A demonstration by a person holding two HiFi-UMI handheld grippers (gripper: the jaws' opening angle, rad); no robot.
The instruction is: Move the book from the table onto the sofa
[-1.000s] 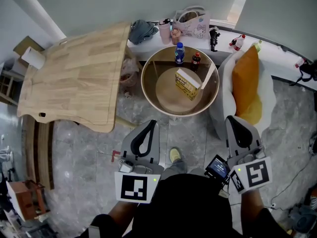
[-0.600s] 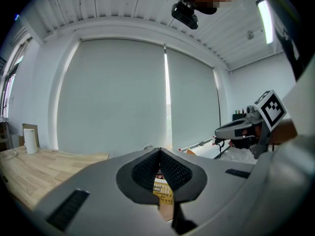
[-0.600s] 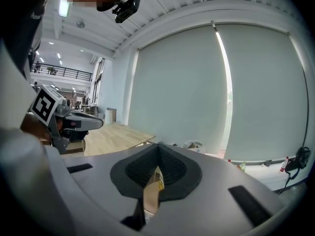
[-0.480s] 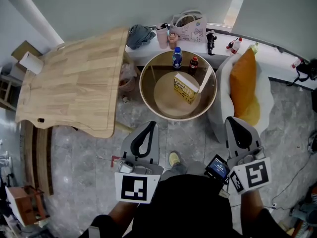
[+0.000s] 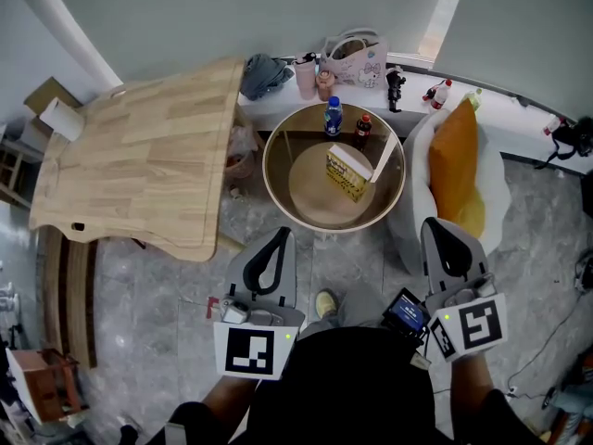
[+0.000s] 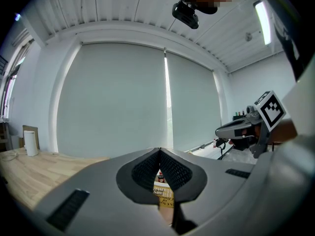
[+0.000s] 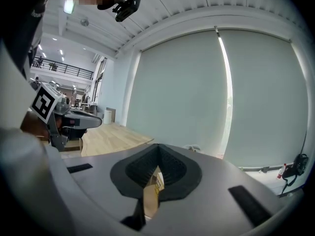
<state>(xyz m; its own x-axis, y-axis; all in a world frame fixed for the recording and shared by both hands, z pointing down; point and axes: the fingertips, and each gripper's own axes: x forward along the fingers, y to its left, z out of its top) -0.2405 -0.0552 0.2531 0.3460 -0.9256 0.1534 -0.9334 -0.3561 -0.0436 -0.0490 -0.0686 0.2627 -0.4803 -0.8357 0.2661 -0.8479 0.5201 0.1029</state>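
Yellow book (image 5: 350,172) lies beyond left gripper (image 5: 281,239), right gripper (image 5: 440,227).

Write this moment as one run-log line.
phase: pre-grasp | yellow rectangular book: on round wooden table | left hand-held gripper: shut, empty | right hand-held gripper: shut, empty

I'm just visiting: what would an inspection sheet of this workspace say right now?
Surface: round table, brown, rimmed.
Job's things: yellow book on the round table; sofa with orange cushion beside it.
Clutter: blue bottle and dark bottle by the book; bag on the sill.
Grippers: left gripper and right gripper both shut, empty, short of the table.
Cables: thin cord on the floor, right.
Surroundings: wooden table, left; grey floor.
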